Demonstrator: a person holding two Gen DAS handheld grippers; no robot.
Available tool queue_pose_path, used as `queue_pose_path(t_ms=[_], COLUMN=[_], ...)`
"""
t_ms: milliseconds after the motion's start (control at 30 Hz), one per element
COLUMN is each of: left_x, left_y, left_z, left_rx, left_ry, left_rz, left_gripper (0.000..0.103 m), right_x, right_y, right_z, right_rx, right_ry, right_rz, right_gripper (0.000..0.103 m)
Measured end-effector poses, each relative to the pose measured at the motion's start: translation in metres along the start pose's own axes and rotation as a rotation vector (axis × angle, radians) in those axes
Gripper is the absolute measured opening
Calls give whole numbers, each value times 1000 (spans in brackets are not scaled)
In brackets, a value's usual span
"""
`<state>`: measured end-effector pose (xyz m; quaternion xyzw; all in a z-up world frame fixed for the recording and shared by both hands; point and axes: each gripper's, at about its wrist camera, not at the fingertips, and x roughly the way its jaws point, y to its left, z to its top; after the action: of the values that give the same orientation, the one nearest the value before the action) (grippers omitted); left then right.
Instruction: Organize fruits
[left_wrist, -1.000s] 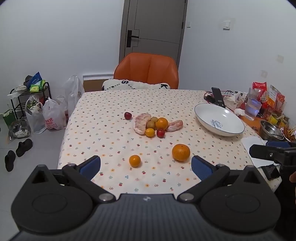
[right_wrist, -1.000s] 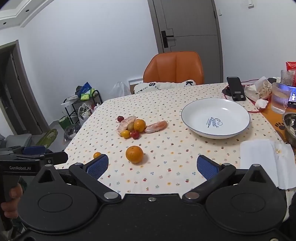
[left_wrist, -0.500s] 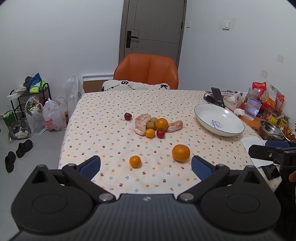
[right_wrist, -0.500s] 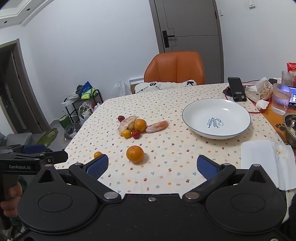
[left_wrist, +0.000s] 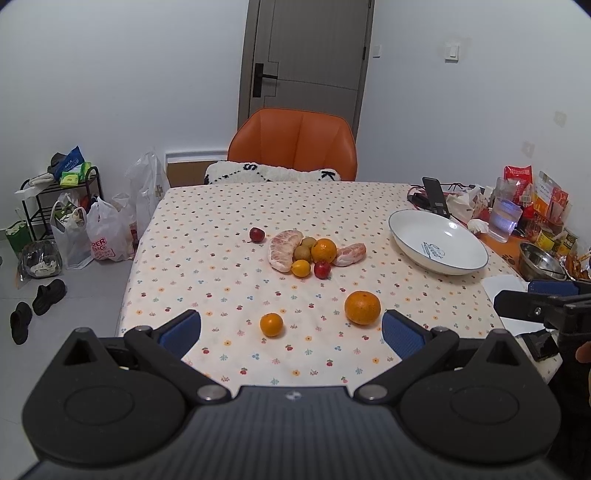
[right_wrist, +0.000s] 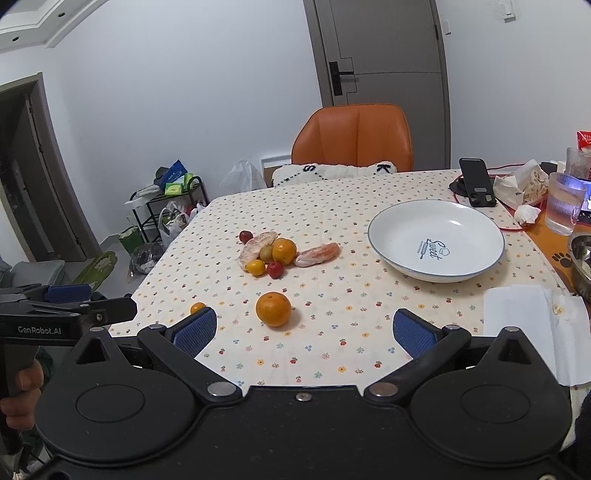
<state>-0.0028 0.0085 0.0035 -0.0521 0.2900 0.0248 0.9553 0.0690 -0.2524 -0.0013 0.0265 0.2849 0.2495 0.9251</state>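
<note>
Left gripper (left_wrist: 291, 334): jaws spread wide, nothing between them, held at the near edge of the table (left_wrist: 207, 221). Right gripper (right_wrist: 305, 331): likewise spread wide and empty.

Nearest fruit — a small orange (left_wrist: 271, 324) lies just ahead of the left gripper, between its blue pads (left_wrist: 181, 332). A large orange (left_wrist: 362, 307) lies just beyond the right-hand pad; in the right wrist view it sits ahead of that gripper, left of centre.

Farther out, mid-table — a cluster: peeled pomelo segment (left_wrist: 283, 249), kiwis (left_wrist: 302, 252), an orange (left_wrist: 324, 250), a yellow fruit (left_wrist: 301, 268), a red fruit (left_wrist: 322, 269) and a second peeled segment (left_wrist: 350, 254). One dark red fruit (left_wrist: 257, 234) lies apart, left. The white plate (right_wrist: 380, 236) stands empty to the right.
</note>
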Motion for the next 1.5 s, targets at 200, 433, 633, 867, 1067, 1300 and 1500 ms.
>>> queue_pose_path(t_ms=[200,433,633,867,1067,1300,1500], left_x=[-2,-1,0,0,2,18,33], left_y=[1,2,2,4,4,5,10], left_z=[1,2,2,1,1,3,4], left_rx=[-1,-5,-2,-4,-6,-15,-36], left_ry=[-4,-3,-3,-3,2,19,30], left_rz=[2,3,4,6,-3,-1,2], left_gripper=[103,103,103,103,103,103,103], right_x=[1,1,1,1,2,16,30], right_y=[3,3,2,2,2,-1,-7], right_z=[1,1,2,2,0,3,4], right_rx=[-7,-7,-7,-6,-8,-17,-1], right_ry=[3,3,4,3,6,19,14], right_rz=[1,1,4,4,8,28,72], right_gripper=[103,103,103,103,103,103,103])
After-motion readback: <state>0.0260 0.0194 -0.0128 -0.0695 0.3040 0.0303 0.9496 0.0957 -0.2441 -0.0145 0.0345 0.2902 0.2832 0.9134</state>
